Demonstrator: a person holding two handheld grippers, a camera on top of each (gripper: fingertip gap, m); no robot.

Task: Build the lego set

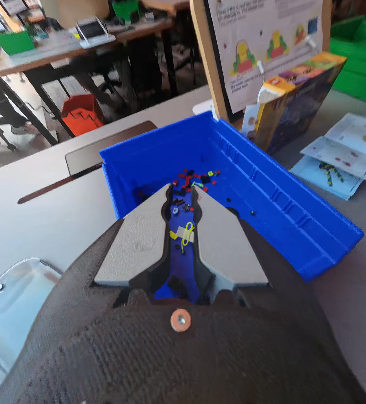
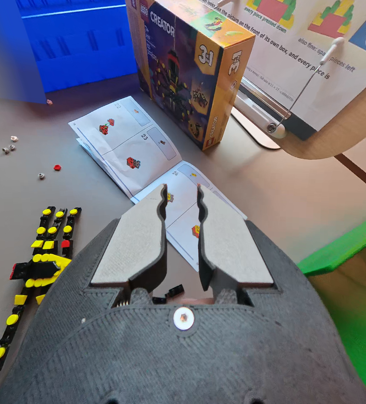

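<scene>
In the left wrist view my left gripper (image 1: 181,185) hangs open and empty over a blue bin (image 1: 265,185). The bin holds several small loose red, black and yellow pieces (image 1: 196,178). In the right wrist view my right gripper (image 2: 181,185) is open and empty above the open instruction booklet (image 2: 131,153). A partly built black and yellow assembly with leg strips (image 2: 44,251) lies on the table left of this gripper. Small loose grey and red pieces (image 2: 46,171) lie farther left. The set's box (image 2: 190,72) stands behind the booklet.
A wooden stand with a printed sheet (image 2: 309,54) rises behind the box. The blue bin (image 2: 79,48) is at the back left in the right wrist view. A green bin (image 2: 341,251) sits at the right. A clear plastic piece (image 1: 13,295) lies at the table's left.
</scene>
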